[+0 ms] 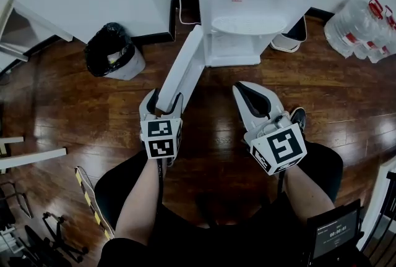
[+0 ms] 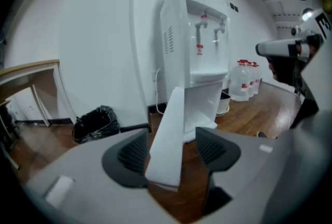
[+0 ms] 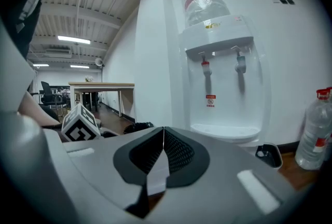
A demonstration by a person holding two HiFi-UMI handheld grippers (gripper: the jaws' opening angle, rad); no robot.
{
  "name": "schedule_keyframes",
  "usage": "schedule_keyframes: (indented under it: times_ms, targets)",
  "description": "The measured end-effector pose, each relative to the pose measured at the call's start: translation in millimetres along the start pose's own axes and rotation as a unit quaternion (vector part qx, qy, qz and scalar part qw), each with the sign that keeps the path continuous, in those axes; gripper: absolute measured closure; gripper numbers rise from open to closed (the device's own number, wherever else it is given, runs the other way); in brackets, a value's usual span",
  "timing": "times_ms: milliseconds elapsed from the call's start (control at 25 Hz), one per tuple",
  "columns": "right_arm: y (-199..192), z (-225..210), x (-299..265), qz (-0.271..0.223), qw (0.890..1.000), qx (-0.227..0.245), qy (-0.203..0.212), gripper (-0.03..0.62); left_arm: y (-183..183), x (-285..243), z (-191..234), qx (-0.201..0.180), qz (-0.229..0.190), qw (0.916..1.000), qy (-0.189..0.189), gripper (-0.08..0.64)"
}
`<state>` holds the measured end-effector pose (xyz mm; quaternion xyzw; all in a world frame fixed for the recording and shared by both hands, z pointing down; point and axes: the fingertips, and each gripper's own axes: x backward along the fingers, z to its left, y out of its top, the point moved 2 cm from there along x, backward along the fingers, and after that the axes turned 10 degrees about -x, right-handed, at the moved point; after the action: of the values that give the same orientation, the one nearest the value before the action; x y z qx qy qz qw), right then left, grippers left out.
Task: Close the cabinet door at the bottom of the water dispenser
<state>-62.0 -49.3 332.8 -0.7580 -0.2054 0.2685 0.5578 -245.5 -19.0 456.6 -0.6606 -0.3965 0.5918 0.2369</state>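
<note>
Two tongs are facing the dispenser. Left tongs are standing spread around the free edge of the open door, not pinching it. Right tongs, pressed together, are holding nothing. Pushed like this, the door may be slipping sideways off a pad, or trapping one against the dispenser.

The water dispenser stands against the white wall, its bottom cabinet door swung wide out over the wooden floor toward the person. The left gripper straddles the door's free edge, one jaw on each side; whether either pad touches the panel is hard to tell from above. The right gripper hangs near it (jaws pressed together, nothing between them), clear of the door. A black-lined bin sits left of the dispenser, water bottles far right.
</note>
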Motion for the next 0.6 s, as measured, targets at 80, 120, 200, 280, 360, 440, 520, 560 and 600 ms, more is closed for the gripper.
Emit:
schedule_keyframes:
  times_ms: [80, 120, 200, 280, 360, 440, 520, 560, 600]
  targets:
    - [5, 0, -8, -0.004, 1.0, -0.015, 0.005, 0.588, -12, -9, 5, -0.007, 0.016, 0.9998, -0.001, 0.275]
    - [8, -1, -11, -0.007, 1.0, -0.022, 0.005, 0.586, -18, -12, 7, -0.016, 0.024, 0.9996, -0.001, 0.275]
    - [13, -5, -15, -0.01, 1.0, -0.029, 0.002, 0.587, -24, -18, 7, -0.036, 0.039, 0.9986, -0.001, 0.275]
    - [15, -10, -19, -0.01, 1.0, -0.029, -0.002, 0.588, -25, -21, 7, -0.06, 0.047, 0.9971, 0.007, 0.28]
    - [14, -14, -22, -0.009, 0.999, -0.03, -0.003, 0.588, -25, -24, 7, -0.066, 0.05, 0.9964, 0.014, 0.316]
    - [14, -14, -21, -0.008, 0.999, -0.031, -0.003, 0.588, -24, -22, 3, -0.052, 0.056, 0.997, 0.011, 0.318]
    - [11, -11, -17, -0.006, 1.0, -0.028, -0.003, 0.588, -24, -16, -8, -0.032, 0.058, 0.9978, -0.005, 0.324]
    - [8, -10, -15, -0.004, 1.0, -0.025, -0.003, 0.588, -22, -14, -18, -0.018, 0.06, 0.9979, -0.018, 0.325]
    - [5, -12, -13, 0.001, 1.0, -0.022, -0.004, 0.588, -19, -13, -30, -0.001, 0.063, 0.9975, -0.034, 0.325]
